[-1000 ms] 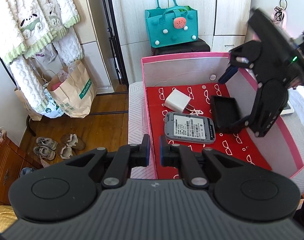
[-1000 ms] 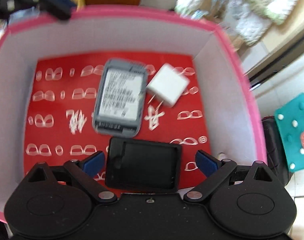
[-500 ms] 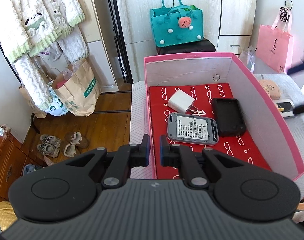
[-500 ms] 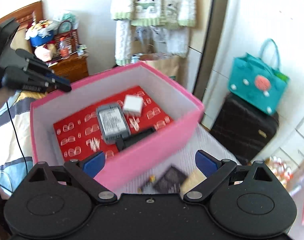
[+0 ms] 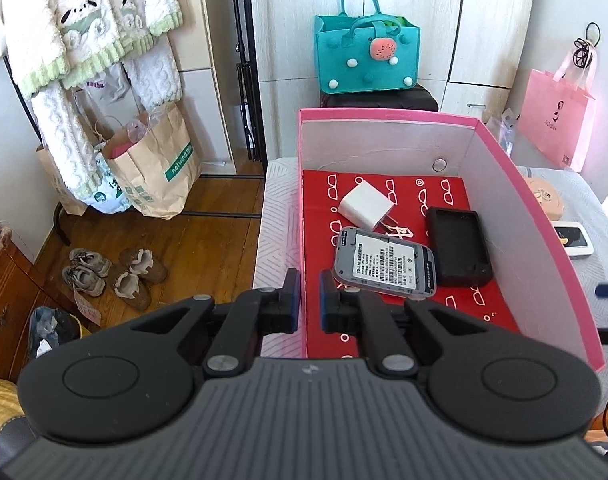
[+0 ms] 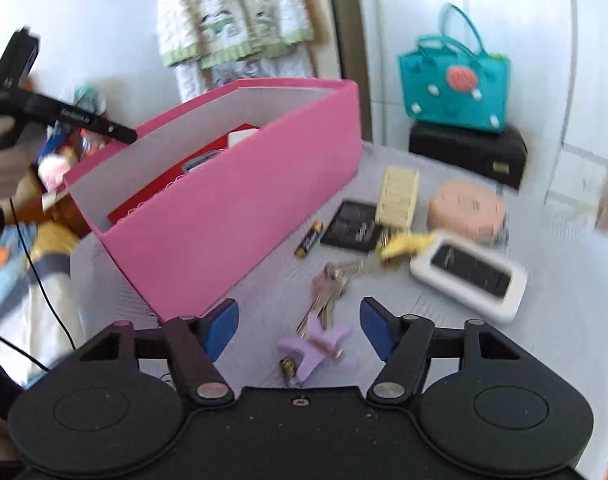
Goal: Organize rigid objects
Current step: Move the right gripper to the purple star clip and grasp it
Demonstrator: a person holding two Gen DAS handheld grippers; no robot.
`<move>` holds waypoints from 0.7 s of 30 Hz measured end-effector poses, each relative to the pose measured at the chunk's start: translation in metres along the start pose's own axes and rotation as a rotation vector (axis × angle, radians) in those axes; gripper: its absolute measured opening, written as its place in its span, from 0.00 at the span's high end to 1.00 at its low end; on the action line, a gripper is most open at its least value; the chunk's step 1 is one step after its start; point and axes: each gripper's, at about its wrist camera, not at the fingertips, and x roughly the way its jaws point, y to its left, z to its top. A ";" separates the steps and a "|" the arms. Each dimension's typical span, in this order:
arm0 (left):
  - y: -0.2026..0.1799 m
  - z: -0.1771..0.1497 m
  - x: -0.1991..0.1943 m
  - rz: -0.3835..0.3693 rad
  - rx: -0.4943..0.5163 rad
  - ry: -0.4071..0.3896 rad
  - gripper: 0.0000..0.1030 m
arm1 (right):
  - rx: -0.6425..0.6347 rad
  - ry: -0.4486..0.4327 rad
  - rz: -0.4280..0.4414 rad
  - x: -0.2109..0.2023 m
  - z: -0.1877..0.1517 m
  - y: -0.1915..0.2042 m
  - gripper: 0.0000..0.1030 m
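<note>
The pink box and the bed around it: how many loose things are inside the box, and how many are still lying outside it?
Inside the pink box: 3 (white charger, grey device, black case).
Outside on the bed: 8 (2 batteries, black card, cream strip, round peach case, white device, keys, purple piece).
Total: 11.

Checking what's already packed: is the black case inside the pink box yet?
Yes, the black case lies on the red liner inside the pink box, beside the grey device and white charger.
</note>
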 end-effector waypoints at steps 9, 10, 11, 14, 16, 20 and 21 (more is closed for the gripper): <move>0.000 0.001 0.006 0.008 -0.017 0.024 0.93 | 0.043 0.070 -0.110 0.030 -0.013 0.010 0.39; 0.000 0.001 0.006 0.007 -0.017 0.026 0.93 | 0.042 0.081 -0.112 0.035 -0.013 0.011 0.39; 0.000 0.001 0.006 0.008 -0.014 0.028 0.93 | 0.033 0.089 -0.127 0.039 -0.014 0.012 0.42; -0.002 0.002 0.007 0.020 0.005 0.036 0.93 | -0.031 0.084 -0.170 0.044 -0.013 0.019 0.45; -0.002 0.003 0.008 0.024 0.015 0.043 0.93 | -0.017 0.076 -0.143 0.044 -0.012 0.015 0.45; -0.003 0.004 0.008 0.027 0.026 0.052 0.93 | -0.015 0.065 -0.149 0.039 -0.010 0.011 0.45; -0.003 0.004 0.008 0.027 0.026 0.051 0.93 | -0.006 0.062 -0.148 0.037 -0.009 0.009 0.45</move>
